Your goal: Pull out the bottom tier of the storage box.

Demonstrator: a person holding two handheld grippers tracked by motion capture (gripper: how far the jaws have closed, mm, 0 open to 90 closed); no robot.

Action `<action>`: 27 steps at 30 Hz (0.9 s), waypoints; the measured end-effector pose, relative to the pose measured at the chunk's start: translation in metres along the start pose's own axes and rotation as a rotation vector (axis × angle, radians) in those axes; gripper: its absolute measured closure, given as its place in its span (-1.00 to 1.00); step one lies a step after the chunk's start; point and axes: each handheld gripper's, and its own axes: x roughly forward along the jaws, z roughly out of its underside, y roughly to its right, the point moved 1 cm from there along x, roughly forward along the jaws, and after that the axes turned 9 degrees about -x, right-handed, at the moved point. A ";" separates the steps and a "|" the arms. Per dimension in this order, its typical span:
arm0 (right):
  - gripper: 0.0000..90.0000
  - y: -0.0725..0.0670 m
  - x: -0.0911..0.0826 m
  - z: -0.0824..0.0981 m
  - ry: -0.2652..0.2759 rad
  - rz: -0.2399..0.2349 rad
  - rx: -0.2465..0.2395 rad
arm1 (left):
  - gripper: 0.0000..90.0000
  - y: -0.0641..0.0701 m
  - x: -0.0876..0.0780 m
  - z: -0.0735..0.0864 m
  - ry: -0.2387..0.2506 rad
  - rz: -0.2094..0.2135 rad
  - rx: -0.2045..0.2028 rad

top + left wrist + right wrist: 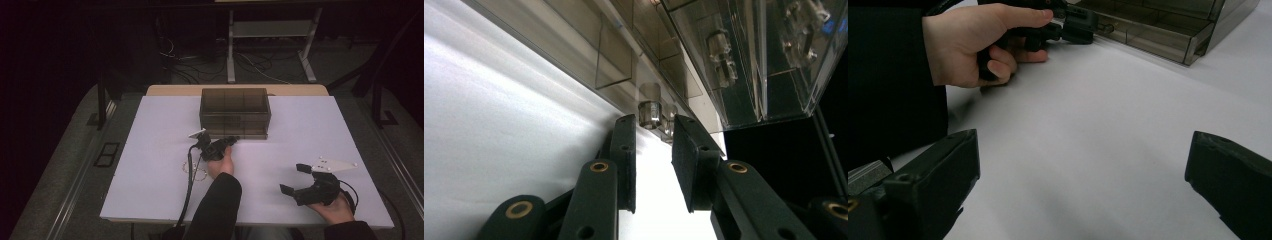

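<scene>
Black jaws of the left gripper fill the foreground of the left gripper view, parted by a narrow gap, nothing clamped between the pads. Just past the fingertips, centred on that gap, sits a small clear knob on the bottom drawer front of a smoky transparent drawer box. Knob not yet enclosed; pads stand either side and slightly short of it. Judgement: the gripper is lined up low along the table so the jaws can close on the knob and draw the drawer out toward the person.

High view: left hand holds that gripper with its tips at the near face of the box, cable trailing back over the white table. Some faint small rings lie just behind the gripper, beside the wrist; too dim to identify.

Right gripper rests well apart, toward the near right corner of the table, held in the right hand. Its jaws are spread wide, empty, bare tabletop between them in the right gripper view. Beyond its fingertips, far off, the left hand and the box corner show. Likely parked out of the way, jaws ready, while the left does the drawer work.

Box contents: inside the upper compartments, small clear fittings are visible through the wall; what else it holds, cannot tell.

Risk, as judged: the knob is small and smooth, so an off-centre pinch may slip.
</scene>
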 end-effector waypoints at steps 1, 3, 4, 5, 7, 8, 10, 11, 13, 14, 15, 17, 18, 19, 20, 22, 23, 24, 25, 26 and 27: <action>-0.99 0.000 0.000 0.000 -0.002 -0.001 -0.002 | 0.56 0.000 0.000 0.000 -0.001 -0.002 0.007; -0.99 0.000 0.001 0.000 -0.005 -0.003 -0.003 | 0.54 0.002 -0.002 0.000 -0.006 -0.011 0.024; -0.99 0.000 0.001 0.000 -0.007 -0.003 -0.003 | 0.51 0.003 -0.003 0.001 -0.008 -0.015 0.035; -0.99 0.000 0.001 0.000 -0.006 -0.003 -0.004 | 0.49 0.004 -0.003 0.001 -0.011 -0.020 0.045; -0.99 0.000 0.000 0.000 -0.004 -0.004 -0.005 | 0.44 0.006 -0.004 0.003 -0.023 -0.027 0.059; -0.99 0.000 0.000 0.000 -0.004 -0.003 -0.005 | 0.41 0.006 -0.005 0.003 -0.032 -0.026 0.067; -0.99 0.000 0.000 0.000 -0.004 -0.001 -0.005 | 0.36 0.008 -0.006 0.004 -0.041 -0.032 0.090; -0.99 0.000 0.000 0.000 -0.004 -0.001 -0.005 | 0.33 0.009 -0.007 0.004 -0.046 -0.035 0.108; -0.99 0.000 0.000 0.000 -0.006 -0.001 -0.006 | 0.28 0.011 -0.009 0.004 -0.049 -0.037 0.130; -0.99 0.000 0.000 0.000 -0.006 -0.001 -0.006 | 0.26 0.012 -0.010 0.004 -0.050 -0.040 0.137; -0.99 0.000 0.000 0.000 -0.005 -0.001 -0.006 | 0.23 0.014 -0.010 0.005 -0.051 -0.042 0.140; -0.99 0.000 0.000 0.000 -0.005 -0.001 -0.005 | 0.15 0.015 -0.011 0.005 -0.057 -0.049 0.167; -0.99 0.000 0.000 0.000 -0.006 -0.001 -0.006 | 0.13 0.016 -0.012 0.006 -0.059 -0.053 0.180; -0.99 0.000 0.000 0.001 -0.006 -0.001 -0.006 | 0.09 0.017 -0.013 0.006 -0.062 -0.058 0.189; -0.99 0.000 0.000 0.001 -0.006 -0.001 -0.006 | 0.05 0.018 -0.013 0.006 -0.065 -0.065 0.200; -0.99 0.000 0.000 0.001 -0.006 -0.001 -0.006 | -0.04 0.023 -0.013 0.007 -0.093 -0.084 0.252; -0.99 0.000 0.000 0.001 -0.006 -0.001 -0.006 | -0.10 0.025 -0.014 0.007 -0.106 -0.095 0.287; -0.99 0.000 0.000 0.001 -0.005 0.000 -0.005 | -0.15 0.029 -0.015 0.008 -0.113 -0.104 0.318; -0.99 0.000 0.000 0.001 -0.005 0.001 -0.004 | -0.20 0.031 -0.016 0.009 -0.120 -0.109 0.348; -0.99 0.001 0.000 0.001 -0.006 -0.001 -0.005 | -0.24 0.034 -0.017 0.009 -0.127 -0.107 0.373; -0.99 0.000 0.000 0.001 -0.008 0.000 -0.003 | -0.27 0.036 -0.017 0.009 -0.138 -0.107 0.388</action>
